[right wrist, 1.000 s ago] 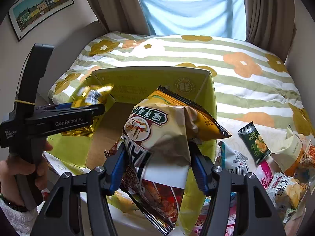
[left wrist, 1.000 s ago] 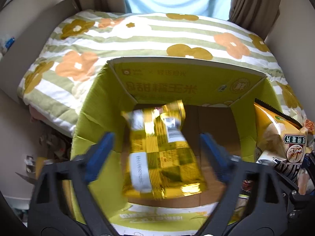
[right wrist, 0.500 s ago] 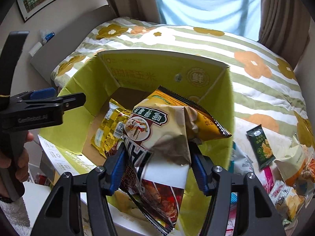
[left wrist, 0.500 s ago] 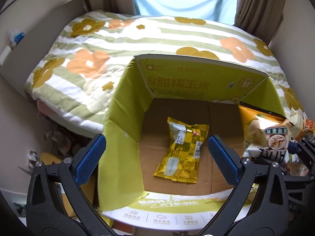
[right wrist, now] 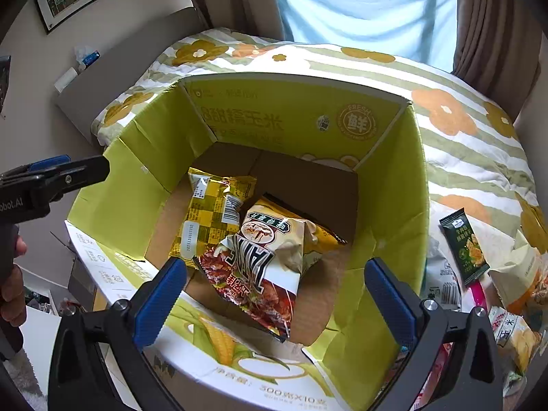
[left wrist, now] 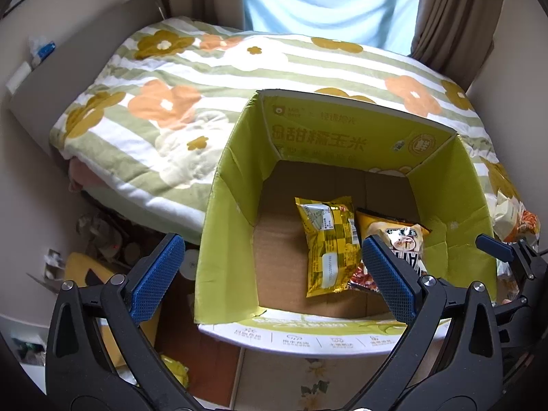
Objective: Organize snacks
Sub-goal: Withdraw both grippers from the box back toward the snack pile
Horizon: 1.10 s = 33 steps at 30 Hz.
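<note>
An open yellow-green cardboard box [left wrist: 233, 205] [right wrist: 387, 185] stands at the bed's edge. A yellow foil snack packet [left wrist: 328, 239] [right wrist: 212, 212] lies on its floor. A beige and red chip bag [right wrist: 267, 263] [left wrist: 400, 239] lies beside it, partly over it. My left gripper [left wrist: 270, 274] is open and empty, above the box's near left corner. My right gripper [right wrist: 274, 294] is open and empty, above the box's near wall, with the chip bag below it. The left gripper also shows at the left of the right wrist view [right wrist: 68, 174].
A bed with a green-striped flower quilt [left wrist: 212, 78] lies behind the box. Several loose snack packets lie right of the box, among them a dark green packet [right wrist: 464, 245]. Clutter sits on the floor at lower left [left wrist: 102, 239]. Curtains and walls close in at the back.
The left gripper dropped the yellow packet into the box and drew back to the left. The right gripper opened and the chip bag now lies in the box.
</note>
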Each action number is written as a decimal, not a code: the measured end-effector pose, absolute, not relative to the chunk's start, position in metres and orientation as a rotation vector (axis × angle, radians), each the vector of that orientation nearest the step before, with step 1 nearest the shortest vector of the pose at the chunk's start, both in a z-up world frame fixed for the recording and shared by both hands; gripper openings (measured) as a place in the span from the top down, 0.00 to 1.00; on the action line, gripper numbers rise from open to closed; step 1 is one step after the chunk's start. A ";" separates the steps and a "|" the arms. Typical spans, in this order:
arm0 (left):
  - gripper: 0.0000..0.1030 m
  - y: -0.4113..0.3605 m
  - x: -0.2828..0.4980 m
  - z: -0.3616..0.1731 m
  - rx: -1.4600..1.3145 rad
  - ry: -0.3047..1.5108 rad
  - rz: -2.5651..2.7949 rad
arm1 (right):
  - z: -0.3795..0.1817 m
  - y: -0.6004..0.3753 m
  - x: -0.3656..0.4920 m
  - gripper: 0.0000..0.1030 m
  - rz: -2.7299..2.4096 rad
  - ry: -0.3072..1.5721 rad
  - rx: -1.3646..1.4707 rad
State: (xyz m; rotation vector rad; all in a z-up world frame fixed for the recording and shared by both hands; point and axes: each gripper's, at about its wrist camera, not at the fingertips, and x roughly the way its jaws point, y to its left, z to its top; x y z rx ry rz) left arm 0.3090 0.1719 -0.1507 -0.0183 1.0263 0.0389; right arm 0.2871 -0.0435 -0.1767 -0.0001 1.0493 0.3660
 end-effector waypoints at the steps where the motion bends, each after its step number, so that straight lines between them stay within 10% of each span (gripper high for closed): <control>1: 0.00 0.173 0.306 -0.149 -0.021 1.022 0.035 | -0.173 -0.044 0.285 0.00 0.362 1.043 0.003; 33: 0.00 0.063 0.222 -0.112 -0.018 0.949 -0.170 | -0.074 -0.231 0.194 0.00 0.126 0.885 0.062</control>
